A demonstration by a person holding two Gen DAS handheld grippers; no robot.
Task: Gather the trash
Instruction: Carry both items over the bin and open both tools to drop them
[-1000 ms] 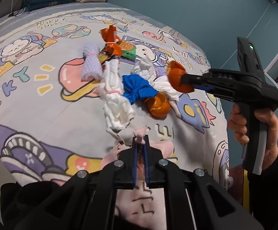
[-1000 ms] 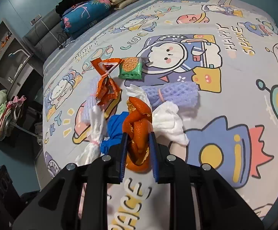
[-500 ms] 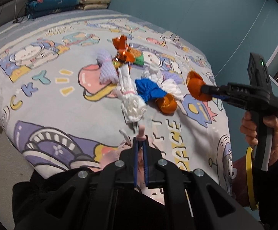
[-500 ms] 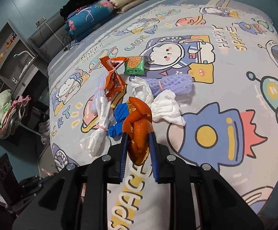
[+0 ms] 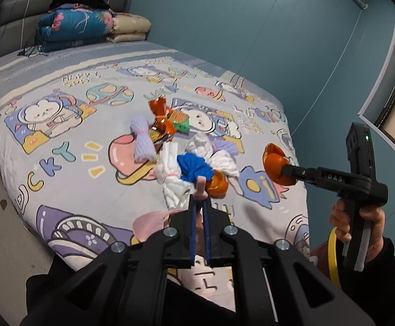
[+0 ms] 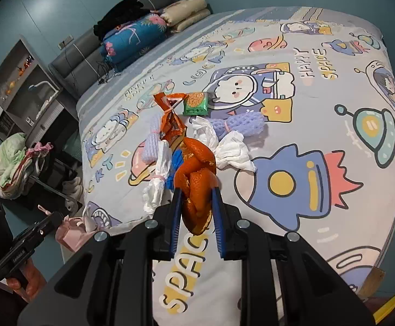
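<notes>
My right gripper [image 6: 196,190] is shut on an orange peel [image 6: 196,174] and holds it above the bed's near edge; it also shows in the left wrist view [image 5: 277,169]. My left gripper [image 5: 200,203] is shut on the handle of a pink bag [image 5: 154,221], which hangs at the bed's edge and shows in the right wrist view [image 6: 73,228]. On the bedspread [image 5: 61,163] lies a trash pile: white tissues [image 5: 170,174], blue wad [image 5: 194,167], another orange peel [image 5: 217,186], purple foam nets [image 5: 143,144], orange wrapper [image 5: 162,119], green packet [image 6: 196,104].
Folded quilts and pillows [image 5: 86,27] are stacked at the bed's head. A shelf unit [image 6: 15,89] and a heap of clothes [image 6: 12,168] stand on the floor beside the bed. A teal wall [image 5: 251,27] runs along the far side.
Both grippers have pulled back and up from the pile. The right one carries the orange peel away from the bed; the left one lifts the pink bag's handle.
</notes>
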